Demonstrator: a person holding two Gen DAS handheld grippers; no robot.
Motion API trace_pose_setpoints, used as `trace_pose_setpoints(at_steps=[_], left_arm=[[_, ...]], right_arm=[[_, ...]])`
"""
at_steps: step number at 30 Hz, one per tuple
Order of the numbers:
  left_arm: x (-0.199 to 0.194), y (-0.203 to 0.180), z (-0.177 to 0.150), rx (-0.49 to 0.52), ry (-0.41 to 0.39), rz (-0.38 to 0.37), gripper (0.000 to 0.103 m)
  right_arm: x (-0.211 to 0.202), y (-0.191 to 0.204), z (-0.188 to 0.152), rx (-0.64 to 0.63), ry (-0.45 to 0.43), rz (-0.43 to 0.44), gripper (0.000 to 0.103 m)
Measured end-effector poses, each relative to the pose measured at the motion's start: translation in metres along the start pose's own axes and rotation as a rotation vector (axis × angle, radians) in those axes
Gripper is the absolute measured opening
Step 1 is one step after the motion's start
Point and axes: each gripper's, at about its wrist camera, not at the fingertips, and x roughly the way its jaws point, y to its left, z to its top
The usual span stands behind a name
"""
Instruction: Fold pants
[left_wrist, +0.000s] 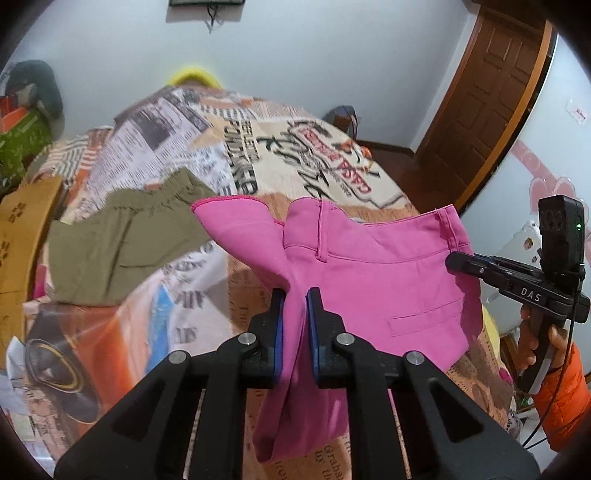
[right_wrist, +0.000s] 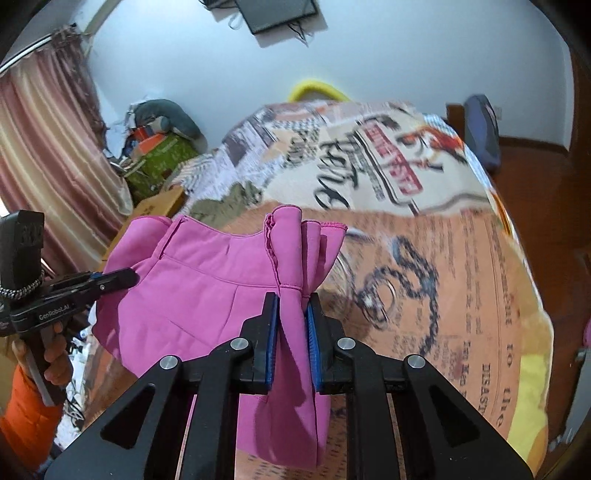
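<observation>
Two grippers pinching pink pants (left_wrist: 369, 266), left gripper (left_wrist: 295, 295) clamped on bunched cloth, right gripper (right_wrist: 292, 300) likewise

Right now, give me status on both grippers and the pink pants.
Left gripper shut on pink pants. Right gripper shut on them too. Pants hanging above bedspread. Olive garment lies alongside, clear.

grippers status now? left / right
Left gripper: shut on the pink pants.
Right gripper: shut on the pink pants too.
</observation>
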Motion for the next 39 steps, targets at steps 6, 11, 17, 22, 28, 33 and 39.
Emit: trace_pose_setpoints(at_steps=[6,11,17,22,28,33,39], left_arm=[[-0.030,0.017,0.016,-0.009,-0.075,0.047,0.011],[-0.043,0.039,0.031,-0.026,-0.110,0.088,0.011],[-0.047,0.081,0.046,-0.070,-0.153,0.142,0.011],[-0.034,0.122,0.060,-0.112,-0.153,0.172,0.011],[-0.003,0.169,0.073,-0.142,-0.127,0.194,0.011],[0.031,0.202,0.076,-0.143,-0.082,0.211,0.011],[0.077,0.245,0.076,-0.187,-0.023,0.251,0.011]], right_arm=[[-0.002,0.028,0.026,-0.040,-0.055,0.034,0.013],[0.013,0.049,0.048,-0.069,-0.073,0.067,0.013],[0.046,0.079,0.079,-0.106,-0.090,0.098,0.013],[0.084,0.101,0.099,-0.143,-0.081,0.106,0.013],[0.138,0.113,0.118,-0.153,-0.041,0.103,0.013],[0.182,0.117,0.130,-0.159,0.007,0.087,0.013],[0.235,0.124,0.134,-0.172,0.090,0.052,0.013]])
